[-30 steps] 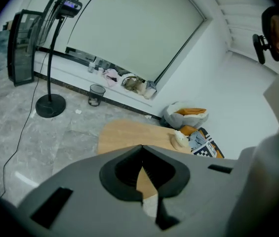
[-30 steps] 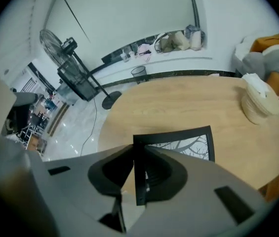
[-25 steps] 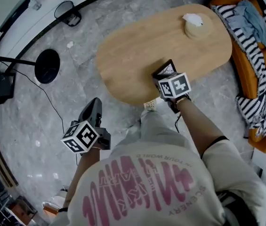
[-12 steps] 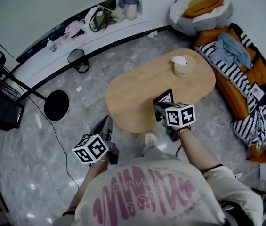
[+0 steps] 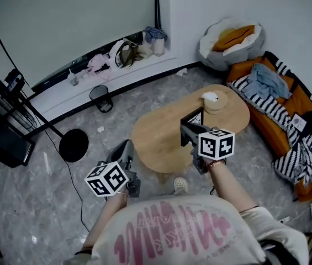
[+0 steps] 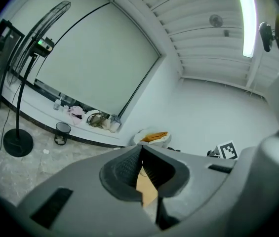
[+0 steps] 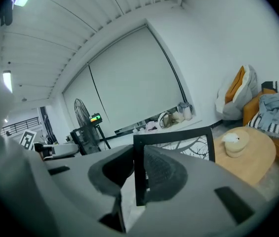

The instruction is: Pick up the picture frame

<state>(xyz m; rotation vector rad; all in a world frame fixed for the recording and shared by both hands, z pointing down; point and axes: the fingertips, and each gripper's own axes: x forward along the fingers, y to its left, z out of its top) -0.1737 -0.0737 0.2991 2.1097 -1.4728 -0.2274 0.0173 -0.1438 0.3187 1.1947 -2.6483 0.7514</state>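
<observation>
Black-edged rectangular picture frame (image 7: 188,147) with a bare-branch print, and it's up off the bench. The right gripper (image 7: 140,157) has its jaws clamped on the frame's left upright edge. The frame stands upright with its top edge roughly level. From the head view it hangs over the middle of the pale wooden oval bench (image 5: 156,139), well above the top.

Over on the other side, the left gripper (image 5: 125,147) hangs in the air beside the bench's near left edge. Its jaws are together at the tips with nothing between them.

Room to move: a wide stretch of grey marbled floor (image 5: 40,203) runs off the bench's left edge. It reaches as far as the black wire bin (image 5: 100,98) and the round base of the black standing fan (image 5: 74,145). The right edge is tighter, with an orange sofa (image 5: 280,128) heaped with striped cloths running along near it. A white shoe (image 5: 180,185) sits on the floor just off the near end.

On the bench top, the one thing showing is a round tan tissue holder (image 5: 213,101) with a white tuft, at the far end. Beyond that end, a white-and-orange cushion (image 5: 230,37) is slumped in the room's corner. A low white ledge (image 5: 56,95) with bags and bottles on it runs along the back wall.
</observation>
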